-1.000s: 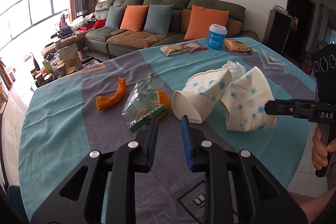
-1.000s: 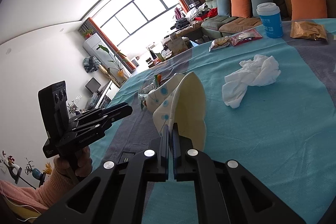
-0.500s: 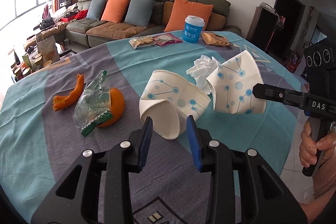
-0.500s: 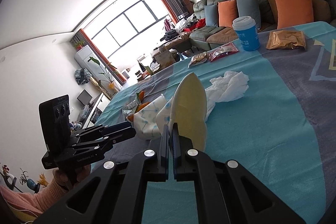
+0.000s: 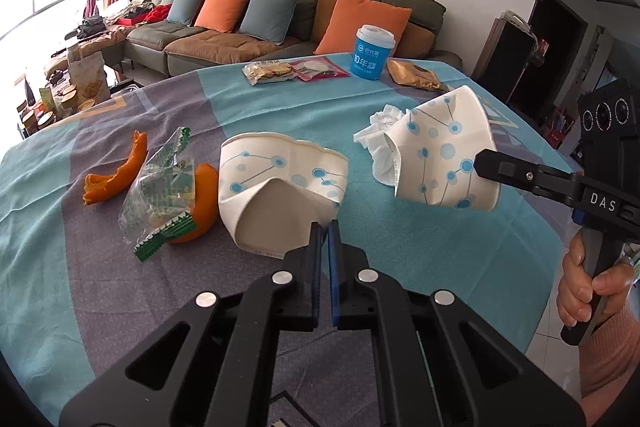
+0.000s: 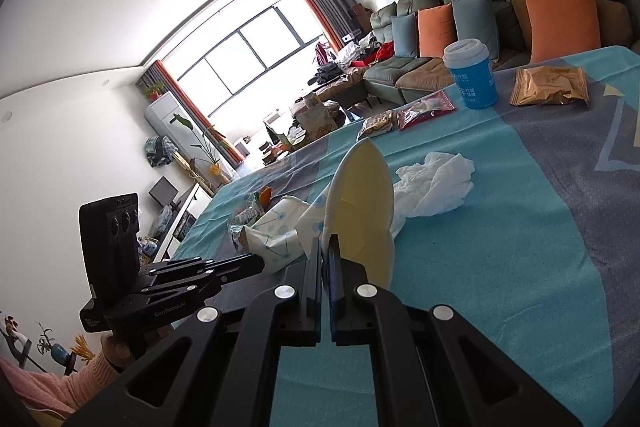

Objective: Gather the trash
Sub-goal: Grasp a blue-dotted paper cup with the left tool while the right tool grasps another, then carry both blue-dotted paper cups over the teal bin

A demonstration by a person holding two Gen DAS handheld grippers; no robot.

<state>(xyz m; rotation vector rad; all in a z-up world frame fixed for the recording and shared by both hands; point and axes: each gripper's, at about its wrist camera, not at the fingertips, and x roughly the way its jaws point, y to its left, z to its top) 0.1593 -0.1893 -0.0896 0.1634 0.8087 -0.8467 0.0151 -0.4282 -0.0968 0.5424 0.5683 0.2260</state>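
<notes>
Your left gripper (image 5: 324,227) has just snapped closed, its jaws clenched on the near rim of the crushed cup (image 5: 280,187) at the centre of the left wrist frame. The cup lies on its side on the tablecloth (image 5: 60,267), directly ahead of the fingertips. Its long axis runs from the pinched mouth at lower centre up and away to the flat base at upper left. That is the relation to mind: the cup's bulk sits beyond and left of the pads, so a lift will likely swing from that thin rim.

Your right gripper (image 5: 480,161) enters from the right edge of the same frame, clamped on the rim of a second cup (image 5: 444,155) held clear of the cloth. In the right wrist frame that cup (image 6: 362,203) stands edge-on straight above the closed fingertips (image 6: 325,247).

The tissue (image 5: 378,135) lies just behind the raised cup, nearer your right hand. The orange peel (image 5: 116,175) and the wrapper (image 5: 160,187) sit at centre left, just beside the crushed cup and nearer your left. Both grippers are full, so those pieces probably wait until the cups are dropped.
</notes>
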